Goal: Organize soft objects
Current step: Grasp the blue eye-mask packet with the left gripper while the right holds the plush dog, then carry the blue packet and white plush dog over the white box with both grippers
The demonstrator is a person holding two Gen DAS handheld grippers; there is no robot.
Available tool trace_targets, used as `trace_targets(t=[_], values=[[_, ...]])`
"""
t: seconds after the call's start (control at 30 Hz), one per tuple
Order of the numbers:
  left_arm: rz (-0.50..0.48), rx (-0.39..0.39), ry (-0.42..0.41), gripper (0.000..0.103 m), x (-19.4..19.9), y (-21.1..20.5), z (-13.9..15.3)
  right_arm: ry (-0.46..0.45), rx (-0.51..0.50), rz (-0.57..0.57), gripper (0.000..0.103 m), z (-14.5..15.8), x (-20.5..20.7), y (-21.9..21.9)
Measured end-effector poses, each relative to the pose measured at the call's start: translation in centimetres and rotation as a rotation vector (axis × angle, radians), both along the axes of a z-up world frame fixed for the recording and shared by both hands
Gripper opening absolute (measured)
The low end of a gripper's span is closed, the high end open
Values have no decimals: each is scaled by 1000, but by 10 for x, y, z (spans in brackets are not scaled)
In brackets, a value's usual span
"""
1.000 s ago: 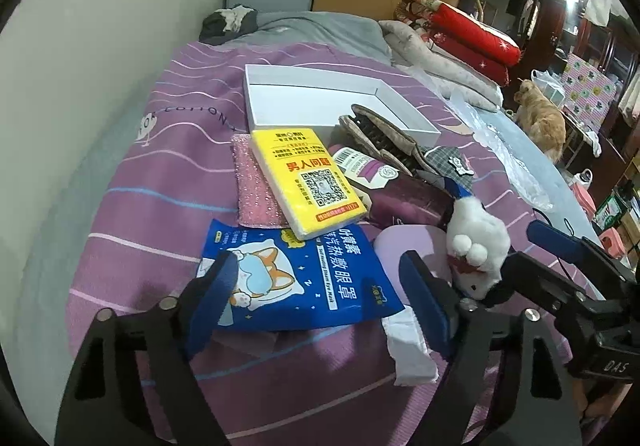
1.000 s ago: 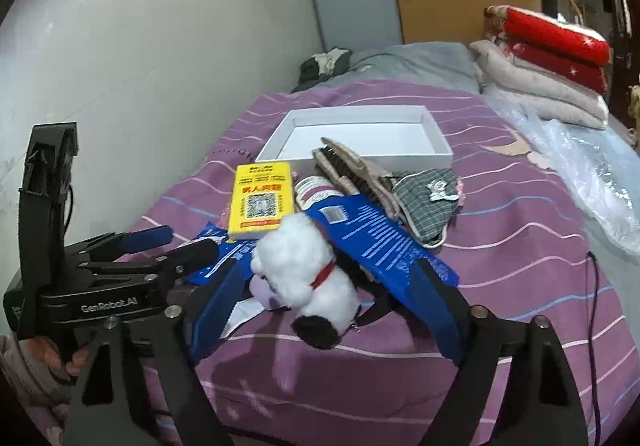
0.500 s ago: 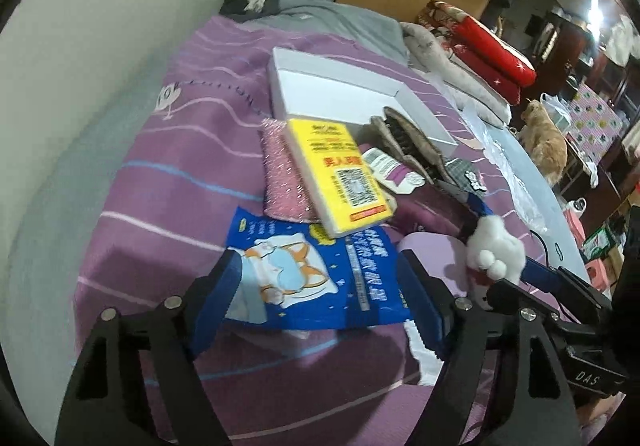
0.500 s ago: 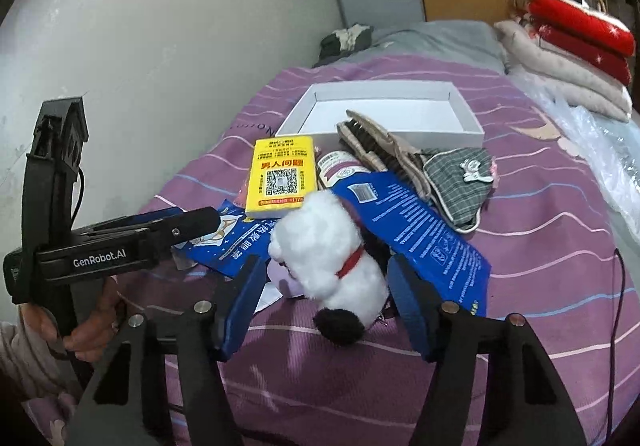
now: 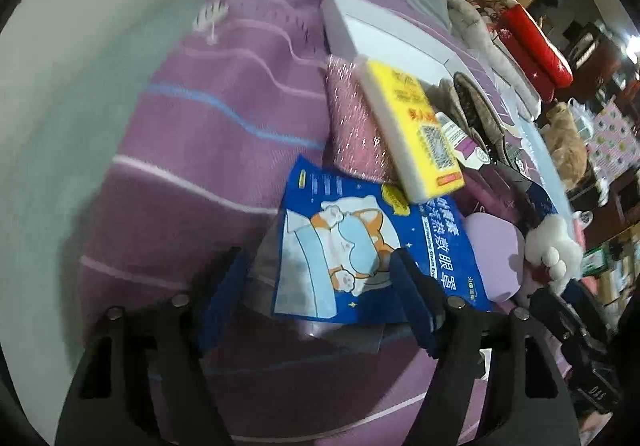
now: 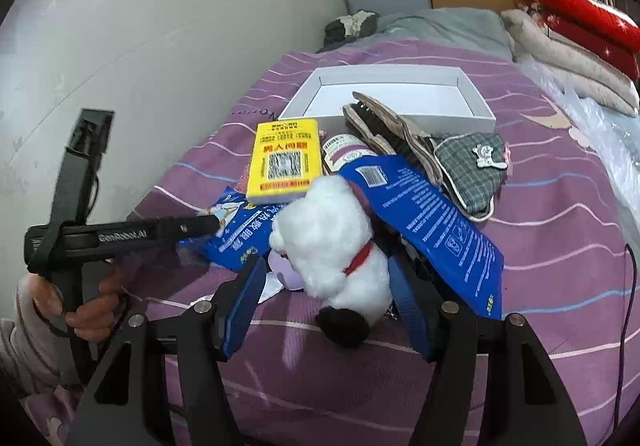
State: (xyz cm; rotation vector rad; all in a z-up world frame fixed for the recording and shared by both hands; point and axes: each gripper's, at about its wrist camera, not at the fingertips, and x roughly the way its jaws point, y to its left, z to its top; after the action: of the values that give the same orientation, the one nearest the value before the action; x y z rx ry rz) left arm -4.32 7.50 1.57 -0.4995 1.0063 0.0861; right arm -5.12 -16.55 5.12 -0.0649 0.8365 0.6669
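Note:
On the purple striped bed lies a blue eye-mask packet printed with a cartoon dog. Its near left part sits between the pads of my left gripper, whose jaws are closing without touching it. The right wrist view shows that gripper over the same packet. My right gripper is shut on a white plush toy with a red collar. A yellow pack, a second blue packet, a checked cloth and a brown glove lie behind it.
An open white box stands beyond the pile. A pink glittery cloth lies under the yellow pack, and a lilac round thing sits beside the plush. Folded red and beige blankets are stacked at the far right. The wall runs along the left.
My left gripper came down and rolled, so the blue eye-mask packet now reaches in between its jaws. My right gripper's jaws narrowed around the white plush toy, then held still.

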Motion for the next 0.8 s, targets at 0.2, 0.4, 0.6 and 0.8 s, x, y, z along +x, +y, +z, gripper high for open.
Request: trace_targets(t=[0.2,0.4,0.6,0.8], values=[[-20,21,3,39,-5,-5,8,15,-9,-19,46,-4,3,-2],[-50,53,-15,8,-6,-11,16,44,27,-32,33,-7,5,-11],[-55,83,-76,3,-10,-15,34,15,49,-12,29,-2,0,-11],[-72,119,-135,3,-15,-19,57,-37,73,31,29,10,-9,-8]])
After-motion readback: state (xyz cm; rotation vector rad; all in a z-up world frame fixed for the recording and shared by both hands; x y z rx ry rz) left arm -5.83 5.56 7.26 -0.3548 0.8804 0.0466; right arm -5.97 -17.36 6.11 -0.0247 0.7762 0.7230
